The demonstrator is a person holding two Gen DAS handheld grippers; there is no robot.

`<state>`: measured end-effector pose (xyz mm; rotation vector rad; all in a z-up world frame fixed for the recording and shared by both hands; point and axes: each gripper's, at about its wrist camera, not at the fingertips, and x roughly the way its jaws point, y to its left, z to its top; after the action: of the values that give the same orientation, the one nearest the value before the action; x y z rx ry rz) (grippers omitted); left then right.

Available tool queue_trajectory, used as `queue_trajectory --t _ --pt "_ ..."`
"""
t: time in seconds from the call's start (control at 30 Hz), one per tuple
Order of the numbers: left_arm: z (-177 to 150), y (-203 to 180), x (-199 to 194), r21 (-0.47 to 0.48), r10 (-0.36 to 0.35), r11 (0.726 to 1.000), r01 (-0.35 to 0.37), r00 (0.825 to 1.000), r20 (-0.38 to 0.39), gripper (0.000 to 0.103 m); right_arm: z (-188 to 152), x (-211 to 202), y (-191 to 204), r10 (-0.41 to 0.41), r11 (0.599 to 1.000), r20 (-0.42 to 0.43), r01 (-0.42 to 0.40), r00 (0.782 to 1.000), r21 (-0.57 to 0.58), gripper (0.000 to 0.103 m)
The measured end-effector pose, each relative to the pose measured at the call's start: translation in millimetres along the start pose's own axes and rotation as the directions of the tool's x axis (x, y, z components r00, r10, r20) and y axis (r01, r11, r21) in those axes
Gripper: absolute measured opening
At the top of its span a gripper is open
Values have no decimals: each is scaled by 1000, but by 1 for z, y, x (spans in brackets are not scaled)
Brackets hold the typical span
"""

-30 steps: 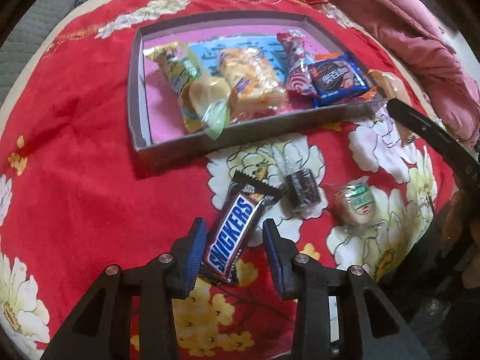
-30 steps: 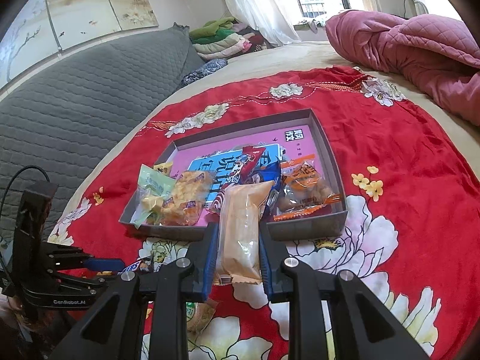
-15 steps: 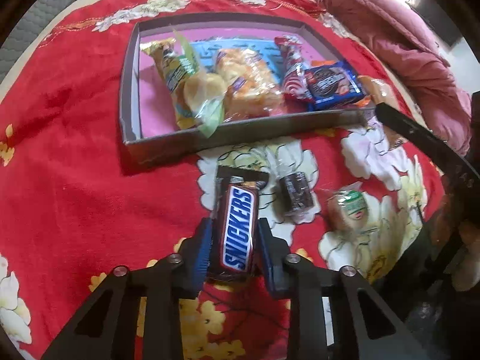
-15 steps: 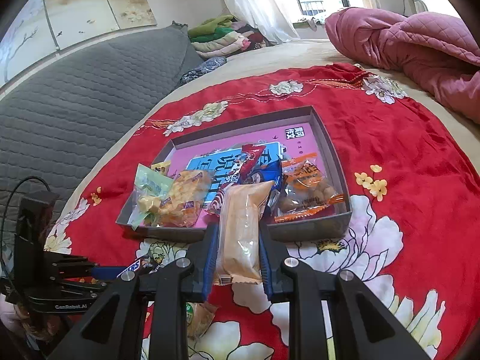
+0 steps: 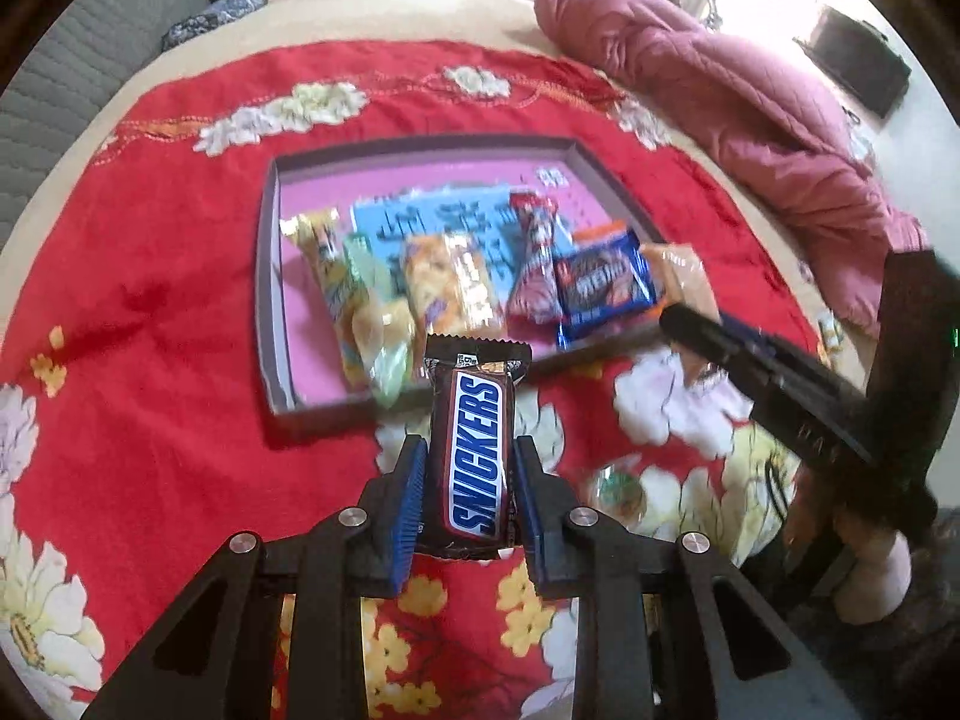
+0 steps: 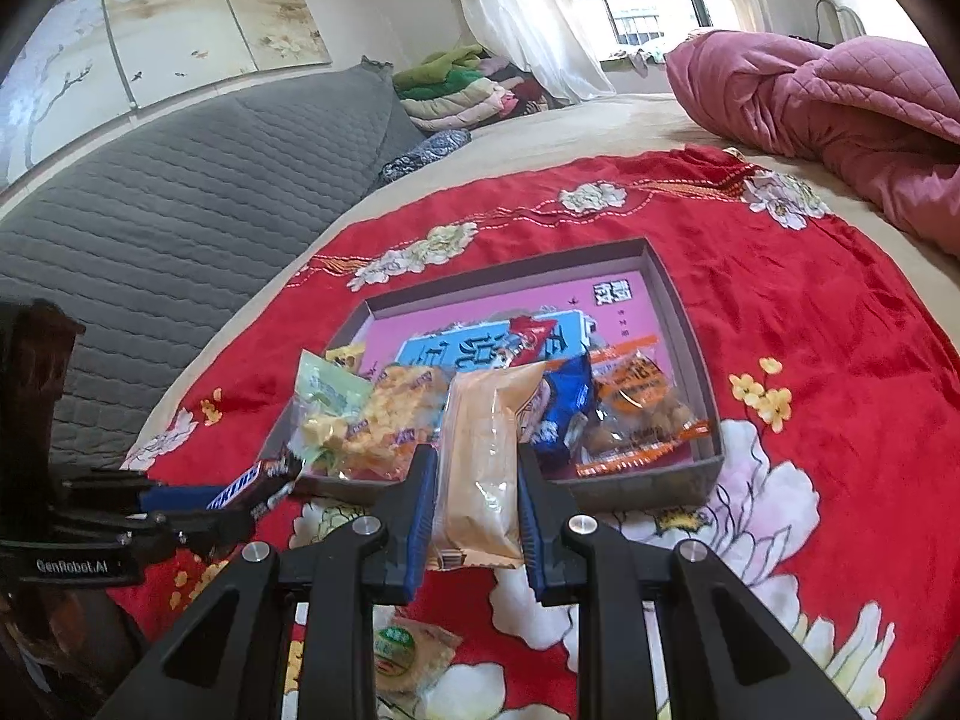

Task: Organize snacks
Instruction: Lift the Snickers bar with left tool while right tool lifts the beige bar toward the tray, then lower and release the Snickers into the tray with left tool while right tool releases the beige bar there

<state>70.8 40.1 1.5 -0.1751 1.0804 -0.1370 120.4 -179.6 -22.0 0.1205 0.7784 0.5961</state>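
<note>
Grey tray (image 5: 268, 276) on red cloth (image 5: 150, 276) holds snack pkts. Just in front: left gripper (image 5: 469, 501) pinching Snickers bar (image 5: 477, 456), right gripper (image 6: 474, 498) pinching tan pkt (image 6: 480, 456). Round pkt (image 6: 399, 648) nearby, partly hidden.

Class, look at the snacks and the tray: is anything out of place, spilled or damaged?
Nothing is spilled or torn. One round green-labelled snack lies loose on the red cloth, outside the tray. The Snickers bar and the pale pastry packet are out too, each clamped between fingers.
</note>
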Motion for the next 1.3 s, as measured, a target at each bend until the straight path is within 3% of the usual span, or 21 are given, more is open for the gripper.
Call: queue_trajectory --t 0.37,0.6,1.3 --pt "36 2 9 -57 -15 998 17 999 45 29 10 6 4 5 1000 24 -5 1000 -18 26" --pt "54 -2 25 -48 22 999 -19 998 52 29 15 15 2 -3 1000 22 3 1000 -14 26" --pt "70 0 56 -56 65 996 -63 998 26 29 23 62 1 -35 999 -26 34 999 -41 26"
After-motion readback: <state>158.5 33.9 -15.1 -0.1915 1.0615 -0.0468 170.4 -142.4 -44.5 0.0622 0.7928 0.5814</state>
